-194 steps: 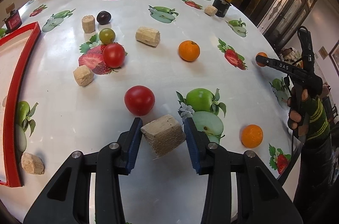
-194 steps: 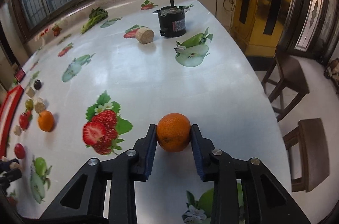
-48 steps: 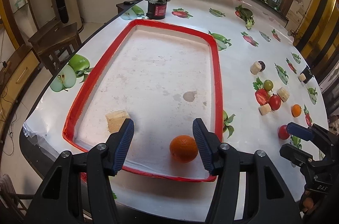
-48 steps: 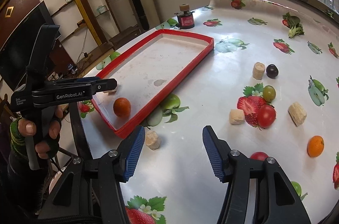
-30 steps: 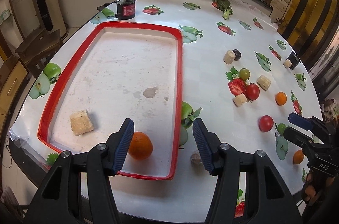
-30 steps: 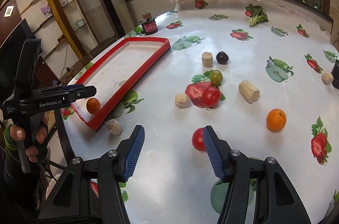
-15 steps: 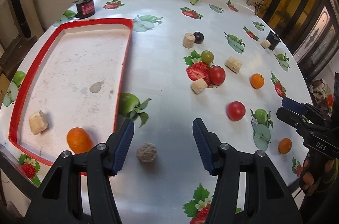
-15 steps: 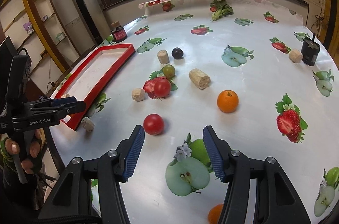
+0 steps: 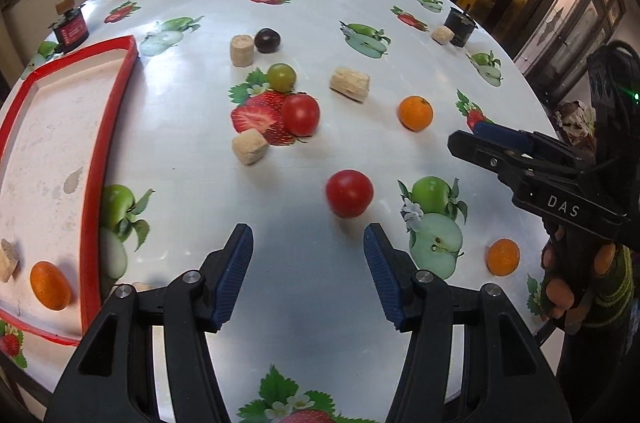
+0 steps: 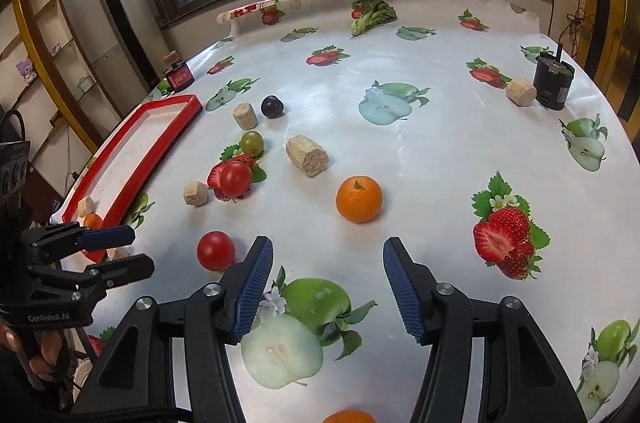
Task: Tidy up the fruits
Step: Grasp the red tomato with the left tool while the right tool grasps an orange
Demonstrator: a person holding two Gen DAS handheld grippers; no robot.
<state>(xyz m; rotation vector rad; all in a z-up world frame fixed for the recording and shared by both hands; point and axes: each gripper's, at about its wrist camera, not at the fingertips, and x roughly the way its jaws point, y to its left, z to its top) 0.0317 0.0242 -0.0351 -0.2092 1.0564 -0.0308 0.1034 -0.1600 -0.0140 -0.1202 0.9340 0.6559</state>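
Observation:
My left gripper (image 9: 308, 273) is open and empty above the table, with a red tomato (image 9: 349, 193) just beyond its right finger. My right gripper (image 10: 327, 285) is open and empty too, and an orange (image 10: 359, 199) lies a little ahead of it. The red tray (image 9: 94, 159) at the left holds an orange (image 9: 51, 285) and a beige block (image 9: 8, 260). On the table lie a second red tomato (image 9: 301, 114), a green grape (image 9: 281, 77), a dark plum (image 9: 267, 40), an orange (image 9: 415, 113) and another orange (image 9: 503, 256) near the right hand.
Several beige blocks lie among the fruit: one (image 9: 250, 146) by the printed strawberry, a cylinder (image 9: 349, 83), one (image 9: 241, 50) beside the plum. A black can (image 10: 553, 83) stands at the far right and a red-labelled jar (image 9: 71, 27) behind the tray. The tablecloth prints fruit pictures.
Both grippers have swung away from the tray toward the loose fruit on the right. The tray has slid to the left edge of the left wrist view. The jaws kept their width.

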